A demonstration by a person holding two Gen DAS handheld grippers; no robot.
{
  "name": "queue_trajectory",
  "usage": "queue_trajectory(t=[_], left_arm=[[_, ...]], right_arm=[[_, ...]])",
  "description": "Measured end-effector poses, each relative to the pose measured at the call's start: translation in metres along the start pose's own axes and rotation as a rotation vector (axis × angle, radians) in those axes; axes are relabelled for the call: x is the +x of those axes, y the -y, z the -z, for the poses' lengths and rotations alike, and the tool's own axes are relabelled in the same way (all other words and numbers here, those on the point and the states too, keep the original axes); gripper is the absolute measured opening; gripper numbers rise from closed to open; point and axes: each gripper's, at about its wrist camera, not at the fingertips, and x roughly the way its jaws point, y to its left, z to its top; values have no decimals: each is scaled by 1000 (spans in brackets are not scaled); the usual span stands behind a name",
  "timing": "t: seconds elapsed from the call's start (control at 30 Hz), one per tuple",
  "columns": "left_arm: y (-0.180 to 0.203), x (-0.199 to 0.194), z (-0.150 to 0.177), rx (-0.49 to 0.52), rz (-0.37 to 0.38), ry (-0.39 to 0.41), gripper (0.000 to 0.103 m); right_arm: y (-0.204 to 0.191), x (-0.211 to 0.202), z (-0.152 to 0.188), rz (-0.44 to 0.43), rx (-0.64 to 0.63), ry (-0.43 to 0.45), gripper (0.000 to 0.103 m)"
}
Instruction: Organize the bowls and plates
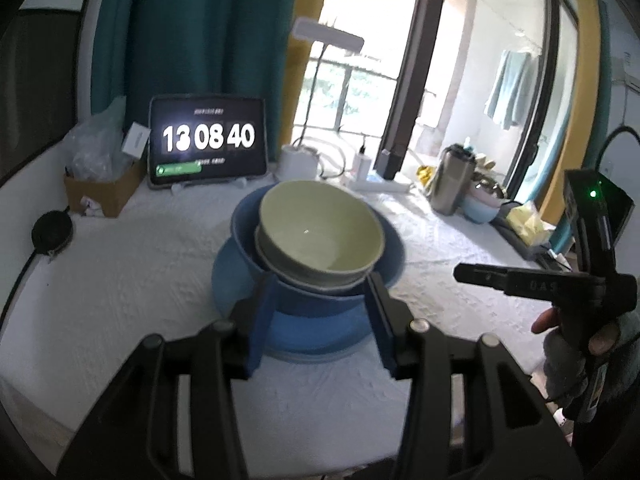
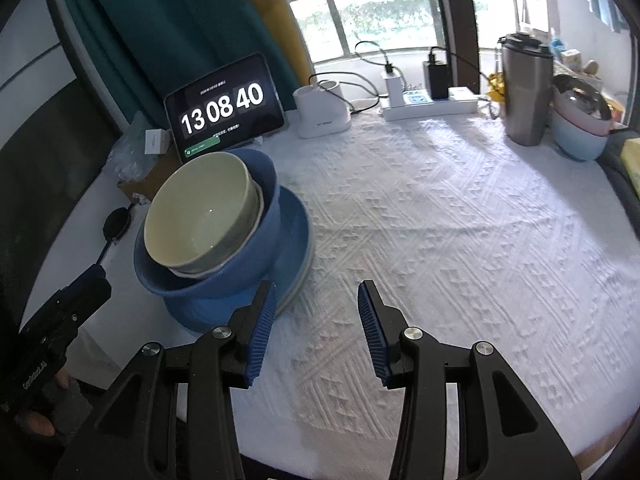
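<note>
Resting at ten o'clock on the white quilted tabletop [image 2: 440, 220], a pale green ceramic bowl [image 2: 200, 212] tilts inside a blue bowl [image 2: 240, 268] on a blue plate [image 2: 294, 224]; left claw [image 1: 316, 312] and right claw [image 2: 316, 320] are half-open, empty; level the bowl gently.

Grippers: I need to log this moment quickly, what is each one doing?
Left gripper: open, holding nothing.
Right gripper: open, empty.
</note>
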Motion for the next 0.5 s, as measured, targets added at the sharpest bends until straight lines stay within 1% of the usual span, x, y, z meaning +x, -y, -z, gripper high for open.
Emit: queue_trajectory(t=[0.03, 0.07, 0.13, 0.17, 0.27, 0.33, 0.4, 0.5], left_arm=[[3, -4, 2, 5, -1, 17, 52], [6, -8, 4, 12, -6, 36, 61], [13, -15, 7, 21, -13, 61, 68], [15, -18, 9, 25, -13, 68, 70], [23, -27, 12, 31, -14, 80, 73], [28, -33, 14, 32, -18, 90, 75], [34, -39, 16, 30, -31, 103, 78], [40, -48, 19, 15, -26, 119, 79]], right_arm=[[2, -3, 2, 5, 1, 6, 45], [4, -9, 5, 16, 0, 19, 45], [6, -17, 11, 31, -8, 39, 45], [8, -20, 13, 37, -10, 45, 45], [12, -38, 24, 91, -15, 84, 46], [14, -49, 31, 121, -22, 112, 51], [17, -60, 38, 144, -26, 131, 52], [19, -71, 47, 168, -33, 151, 54]])
